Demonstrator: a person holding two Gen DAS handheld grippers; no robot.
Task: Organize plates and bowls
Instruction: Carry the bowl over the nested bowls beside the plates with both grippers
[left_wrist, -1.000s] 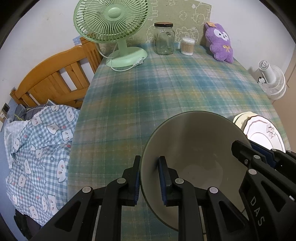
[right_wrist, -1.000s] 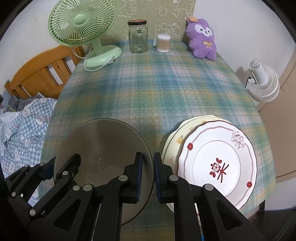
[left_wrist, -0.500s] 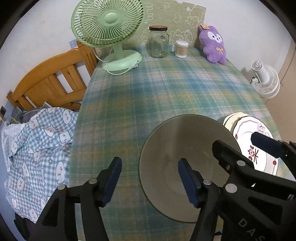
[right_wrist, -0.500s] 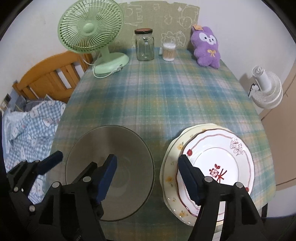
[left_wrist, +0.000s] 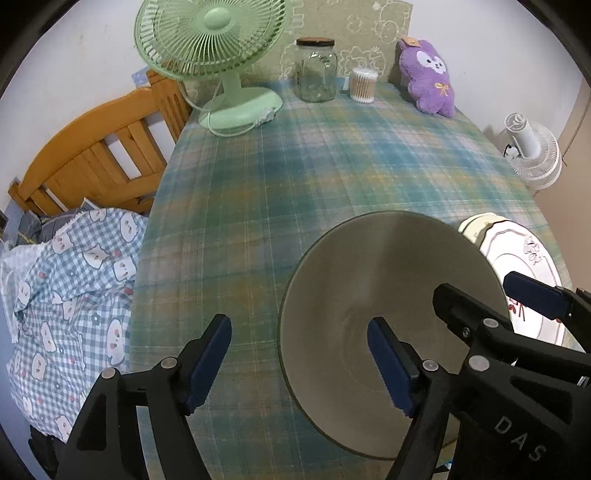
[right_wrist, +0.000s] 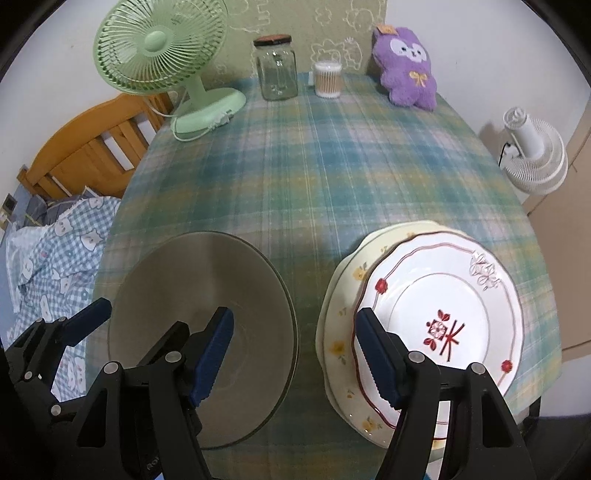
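Left wrist view: the left gripper (left_wrist: 299, 354) is opening, its jaws straddling the near-left rim of the grey bowl (left_wrist: 388, 288) without pressing it.
Right wrist view: the right gripper (right_wrist: 293, 354) is standing wide, gripping nothing.
Bowl: sitting on the plaid tablecloth (right_wrist: 314, 162).
Plates: the red-patterned plate (right_wrist: 443, 314) is lying on the cream plate (right_wrist: 340, 332), just beside the bowl.

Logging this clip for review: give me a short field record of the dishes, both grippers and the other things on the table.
grey dish: rests on the plaid tablecloth, not gripped
white plate: red pattern, stacked on the cream plate, right of the grey dish
left gripper: jaws opening, astride the grey dish's left rim, pads clear
right gripper: open over the gap between the dishes
far edge: green fan, glass jar, cotton swabs, purple plush
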